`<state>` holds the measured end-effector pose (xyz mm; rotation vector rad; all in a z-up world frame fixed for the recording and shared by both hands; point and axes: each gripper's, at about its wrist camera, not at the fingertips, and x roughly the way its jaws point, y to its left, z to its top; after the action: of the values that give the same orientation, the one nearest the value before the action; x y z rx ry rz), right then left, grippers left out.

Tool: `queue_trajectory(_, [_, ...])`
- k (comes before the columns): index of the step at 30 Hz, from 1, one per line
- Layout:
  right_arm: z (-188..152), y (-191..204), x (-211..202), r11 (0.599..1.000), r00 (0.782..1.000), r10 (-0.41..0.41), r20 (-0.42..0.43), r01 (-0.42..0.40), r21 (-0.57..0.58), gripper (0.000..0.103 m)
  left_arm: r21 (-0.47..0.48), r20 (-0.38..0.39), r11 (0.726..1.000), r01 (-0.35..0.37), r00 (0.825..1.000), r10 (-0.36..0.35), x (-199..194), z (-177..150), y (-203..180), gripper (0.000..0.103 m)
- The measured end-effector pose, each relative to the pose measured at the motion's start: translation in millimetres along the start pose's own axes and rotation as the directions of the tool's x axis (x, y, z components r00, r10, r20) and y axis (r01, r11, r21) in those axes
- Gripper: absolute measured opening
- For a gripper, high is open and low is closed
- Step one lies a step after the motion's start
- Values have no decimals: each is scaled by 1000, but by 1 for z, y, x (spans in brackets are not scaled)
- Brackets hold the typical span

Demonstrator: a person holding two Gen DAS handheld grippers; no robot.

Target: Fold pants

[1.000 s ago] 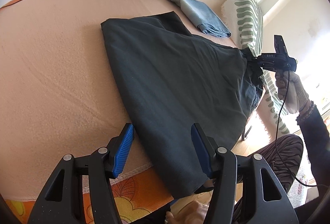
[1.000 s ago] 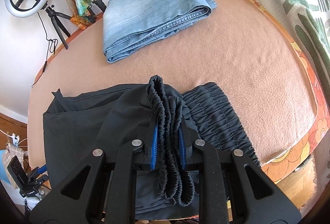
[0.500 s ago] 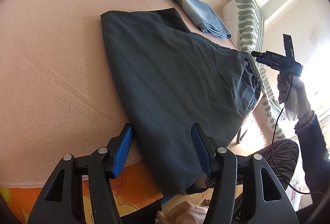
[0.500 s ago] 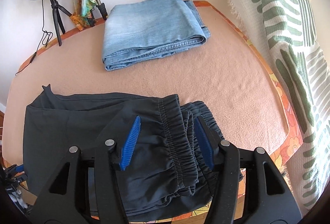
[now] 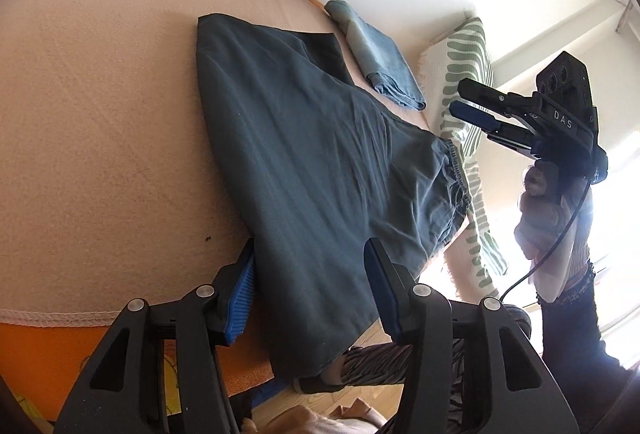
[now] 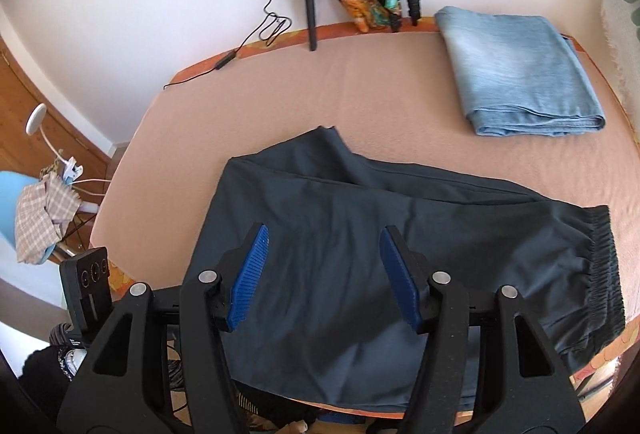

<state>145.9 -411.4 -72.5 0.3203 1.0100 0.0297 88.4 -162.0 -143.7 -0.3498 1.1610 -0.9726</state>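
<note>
Dark pants (image 6: 360,234) lay flat on the bed (image 6: 280,106); folded jeans (image 6: 520,74) beyond. Right gripper (image 6: 324,274) hovered over them, jaws apart, empty. Left gripper (image 5: 308,290) had just narrowed, apparently straddling the hem unclamped.

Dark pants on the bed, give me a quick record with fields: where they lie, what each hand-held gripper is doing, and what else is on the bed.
pants: dark pants spread on the bed, one end hanging over the near edge
left hand-held gripper: jaws apart, straddling the pants' overhanging end
right hand-held gripper: open above the pants, holding nothing
also on bed: folded jeans
</note>
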Motion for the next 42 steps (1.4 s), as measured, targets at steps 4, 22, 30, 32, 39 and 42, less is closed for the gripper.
queue_trajectory(4, [4, 35, 30, 998, 998, 37, -52, -39, -49, 61, 13, 22, 1000, 2, 1000, -3, 0, -4, -5, 49])
queue_trajectory(22, [31, 160, 180, 947, 928, -216, -305, 123, -296, 61, 43, 95, 998, 52, 994, -56, -8, -16, -17, 49])
queue_trajectory(30, [31, 170, 212, 883, 865, -387, -319, 247, -399, 61, 70, 75, 996, 56, 995, -62, -8, -25, -23, 49])
queue_trajectory(32, [31, 168, 213, 892, 867, -378, -325, 247, -379, 60, 74, 75, 996, 57, 995, -62, -10, -26, -24, 49])
queue_trajectory(39, [40, 158, 207, 911, 875, -350, -333, 235, -338, 16, 69, 58, 998, 9, 998, -13, -11, -28, -26, 53])
queue_trajectory(42, [41, 153, 196, 929, 898, -307, -316, 211, -304, 8, 50, 36, 998, -31, 999, 29, -6, -26, -22, 54])
